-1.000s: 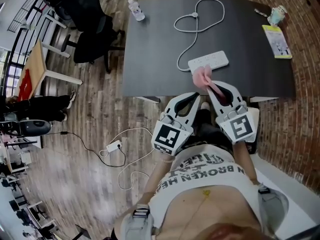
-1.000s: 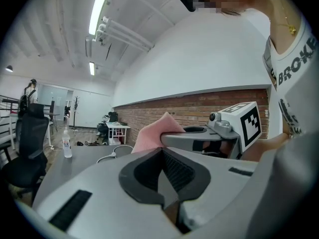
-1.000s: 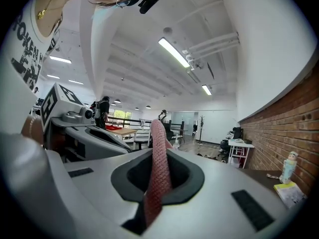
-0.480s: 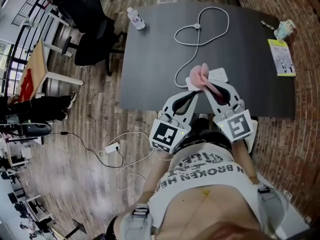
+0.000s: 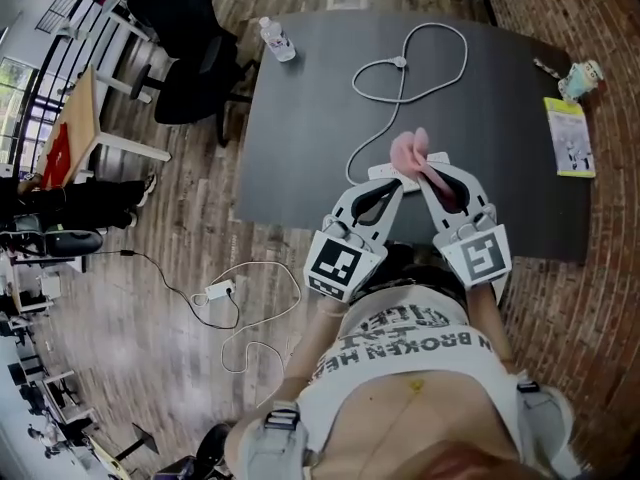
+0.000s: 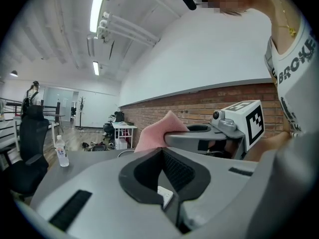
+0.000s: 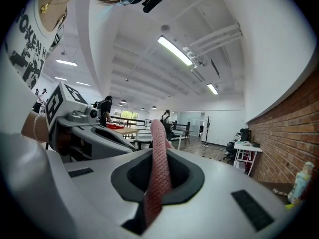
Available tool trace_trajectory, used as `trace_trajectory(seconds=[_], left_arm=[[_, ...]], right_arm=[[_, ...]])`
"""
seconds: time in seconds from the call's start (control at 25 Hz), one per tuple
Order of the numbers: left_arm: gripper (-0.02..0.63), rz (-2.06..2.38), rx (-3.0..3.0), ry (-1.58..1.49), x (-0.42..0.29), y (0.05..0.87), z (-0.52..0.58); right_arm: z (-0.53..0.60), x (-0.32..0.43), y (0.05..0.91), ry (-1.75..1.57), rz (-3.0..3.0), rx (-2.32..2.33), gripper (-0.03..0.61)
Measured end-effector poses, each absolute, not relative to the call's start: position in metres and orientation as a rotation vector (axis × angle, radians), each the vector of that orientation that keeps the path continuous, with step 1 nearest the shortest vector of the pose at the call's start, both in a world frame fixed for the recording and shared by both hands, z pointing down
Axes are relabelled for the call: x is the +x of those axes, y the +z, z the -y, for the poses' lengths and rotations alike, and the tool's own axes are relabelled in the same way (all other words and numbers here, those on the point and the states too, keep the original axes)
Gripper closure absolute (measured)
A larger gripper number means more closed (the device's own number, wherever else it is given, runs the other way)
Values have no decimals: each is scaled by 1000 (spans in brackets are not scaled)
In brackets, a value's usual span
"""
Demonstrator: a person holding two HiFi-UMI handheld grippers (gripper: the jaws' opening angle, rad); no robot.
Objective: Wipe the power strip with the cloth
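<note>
A white power strip (image 5: 385,171) lies near the front edge of the dark table (image 5: 300,138), and its cable (image 5: 410,63) loops away toward the far side. My right gripper (image 5: 428,168) is shut on a pink cloth (image 5: 410,150), which stands up over the strip and hides most of it. In the right gripper view the cloth (image 7: 158,173) runs up between the jaws of the right gripper (image 7: 158,151). My left gripper (image 5: 392,180) is shut at the strip's near left end. A bit of the white strip (image 6: 165,195) shows below the left gripper (image 6: 162,151).
A water bottle (image 5: 278,40) stands at the table's far left corner. A yellow booklet (image 5: 570,136) and a small container (image 5: 582,74) lie at the right edge. A black office chair (image 5: 190,28) stands left of the table. Another strip with a cord (image 5: 222,290) lies on the floor.
Both grippers have moved forward over the table to the power strip. The pink cloth, still held by the right gripper, now covers most of the strip.
</note>
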State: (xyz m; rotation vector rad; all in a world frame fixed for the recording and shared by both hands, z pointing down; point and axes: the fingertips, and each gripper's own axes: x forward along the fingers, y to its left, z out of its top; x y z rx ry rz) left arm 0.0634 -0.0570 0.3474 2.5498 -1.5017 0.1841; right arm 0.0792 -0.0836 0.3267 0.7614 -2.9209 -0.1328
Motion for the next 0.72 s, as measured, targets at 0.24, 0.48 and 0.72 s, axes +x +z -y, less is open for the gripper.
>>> trace_trajectory(seconds=[0.24, 0.48, 0.72], left_arm=[[606, 1530, 2528, 173, 70, 349, 68], [606, 1492, 2561, 166, 74, 345, 68], [606, 1443, 2593, 157, 55, 342, 72]], right_arm=[[94, 88, 330, -137, 2919, 755, 561], [93, 86, 331, -113, 2919, 782, 561], [94, 74, 329, -116, 2887, 854, 561]])
